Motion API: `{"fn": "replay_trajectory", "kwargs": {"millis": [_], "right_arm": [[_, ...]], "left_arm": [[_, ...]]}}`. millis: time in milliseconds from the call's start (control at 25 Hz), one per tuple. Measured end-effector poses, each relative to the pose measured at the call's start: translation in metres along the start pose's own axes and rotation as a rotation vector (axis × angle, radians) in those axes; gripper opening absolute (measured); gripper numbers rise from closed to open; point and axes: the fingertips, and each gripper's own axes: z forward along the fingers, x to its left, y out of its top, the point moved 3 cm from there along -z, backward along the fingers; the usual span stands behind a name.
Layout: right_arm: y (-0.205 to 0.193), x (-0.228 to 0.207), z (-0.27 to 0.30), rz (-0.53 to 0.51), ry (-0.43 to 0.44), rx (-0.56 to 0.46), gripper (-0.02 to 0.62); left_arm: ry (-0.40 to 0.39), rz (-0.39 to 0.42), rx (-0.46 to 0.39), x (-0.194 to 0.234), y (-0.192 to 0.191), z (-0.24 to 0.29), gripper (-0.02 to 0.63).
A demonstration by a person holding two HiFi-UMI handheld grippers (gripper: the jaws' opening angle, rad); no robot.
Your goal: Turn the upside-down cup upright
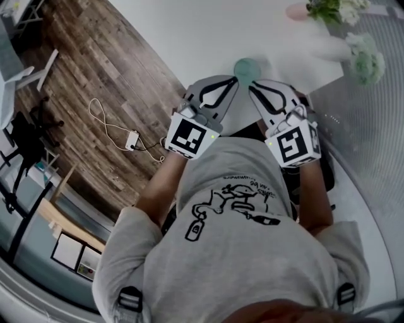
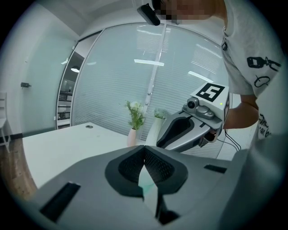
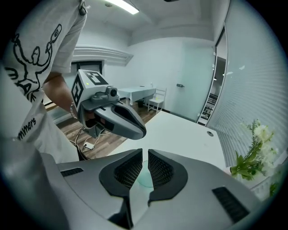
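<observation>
A pale teal cup (image 1: 247,66) stands on the white table (image 1: 189,31), just beyond both gripper tips; from above I see only its round top. My left gripper (image 1: 233,80) and right gripper (image 1: 251,86) hang side by side just short of it, tips close together, both shut with nothing held. In the left gripper view, a sliver of the cup (image 2: 146,185) shows below my left gripper's (image 2: 144,148) joined pads, with the right gripper (image 2: 158,143) beside it. The right gripper view shows the cup (image 3: 145,179) behind my right gripper's (image 3: 145,152) thin slit, and the left gripper (image 3: 143,132) above it.
A pink vase (image 1: 297,11) and a white vase (image 1: 328,47) with flowers (image 1: 366,60) stand at the table's far right. The table edge (image 1: 170,69) runs along wooden floor where a cable and power adapter (image 1: 131,140) lie. A slatted glass wall (image 2: 135,72) lies beyond.
</observation>
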Motion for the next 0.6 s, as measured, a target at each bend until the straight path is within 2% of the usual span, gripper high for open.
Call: {"fn": "replay_trajectory", "kwargs": {"millis": [320, 480, 600], "right_arm": [[-0.021, 0.009, 0.022, -0.045, 0.057, 0.114, 0.045], [-0.028, 0.014, 0.032, -0.043, 0.060, 0.141, 0.045], [-0.037, 0.016, 0.038, -0.087, 0.063, 0.182, 0.046]], "left_arm": [[-0.001, -0.028, -0.001, 0.005, -0.023, 0.009, 0.003], [-0.006, -0.036, -0.003, 0.007, -0.034, 0.010, 0.003], [-0.001, -0.035, -0.019, 0.007, -0.038, 0.011, 0.003]]}}
